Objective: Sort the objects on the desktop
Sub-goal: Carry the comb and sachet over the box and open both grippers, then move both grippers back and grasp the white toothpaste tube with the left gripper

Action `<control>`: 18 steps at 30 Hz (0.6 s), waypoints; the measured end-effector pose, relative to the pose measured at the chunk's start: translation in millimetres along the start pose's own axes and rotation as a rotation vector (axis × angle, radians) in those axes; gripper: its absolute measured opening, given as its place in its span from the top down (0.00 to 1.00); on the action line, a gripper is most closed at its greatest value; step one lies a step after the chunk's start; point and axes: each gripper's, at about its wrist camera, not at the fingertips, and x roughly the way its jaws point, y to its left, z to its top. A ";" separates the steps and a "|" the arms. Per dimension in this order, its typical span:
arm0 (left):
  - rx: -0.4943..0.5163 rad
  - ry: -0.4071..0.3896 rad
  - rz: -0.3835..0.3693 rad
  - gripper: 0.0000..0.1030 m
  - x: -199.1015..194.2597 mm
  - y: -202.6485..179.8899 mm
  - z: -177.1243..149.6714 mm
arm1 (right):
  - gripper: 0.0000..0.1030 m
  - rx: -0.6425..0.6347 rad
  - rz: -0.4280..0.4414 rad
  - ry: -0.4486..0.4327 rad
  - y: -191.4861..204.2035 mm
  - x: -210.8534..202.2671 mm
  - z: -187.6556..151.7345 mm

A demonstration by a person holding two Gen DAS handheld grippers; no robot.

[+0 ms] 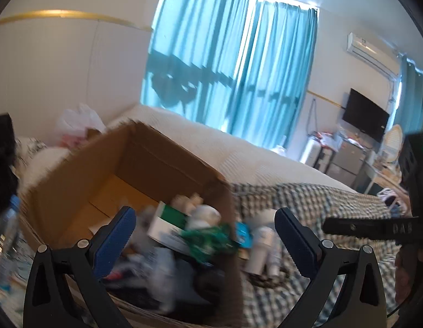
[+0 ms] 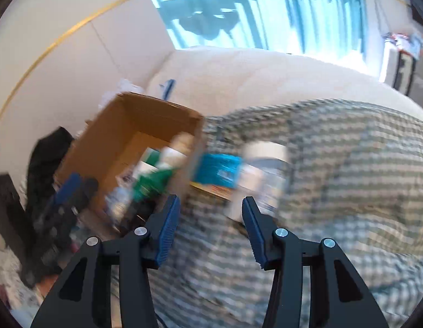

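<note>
1. Across the bed, a green-and-white checked blanket (image 2: pixel 334 164) spreads beside a cream cover (image 1: pixel 238 147).
2. An open brown cardboard box (image 1: pixel 82 180) sits on the bed, holding a white-and-green carton (image 1: pixel 167 218), green packaging (image 1: pixel 208 240) and pale bottles; everything is blurred and no print can be read.
3. Just outside the box's right wall lie a blue packet (image 2: pixel 219 170) and white bottles (image 2: pixel 263 175); their labels are unreadable.
4. The left hand-held gripper (image 1: pixel 205 235) gapes wide over the box, holding nothing.
5. The right hand-held gripper (image 2: pixel 210 218) stands partly apart and empty over the blanket, near the bottles.
</note>
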 end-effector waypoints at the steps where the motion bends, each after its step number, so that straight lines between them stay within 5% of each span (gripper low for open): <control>1: -0.007 0.012 -0.012 0.00 0.5 -5.6 -3.1 | 0.51 -0.008 -0.020 0.000 -8.9 -7.4 -6.3; 8: 0.045 0.012 -0.069 0.00 -8.7 -58.1 -30.5 | 0.48 -0.102 -0.098 -0.066 -40.8 -29.8 -21.3; 11: 0.106 0.037 -0.119 0.00 -5.7 -86.1 -51.5 | 0.39 -0.093 -0.066 -0.057 -52.3 -21.3 -24.7; 18: 0.176 0.145 -0.191 0.00 25.4 -124.3 -101.7 | 0.39 -0.195 0.026 0.033 -67.3 -5.9 -37.3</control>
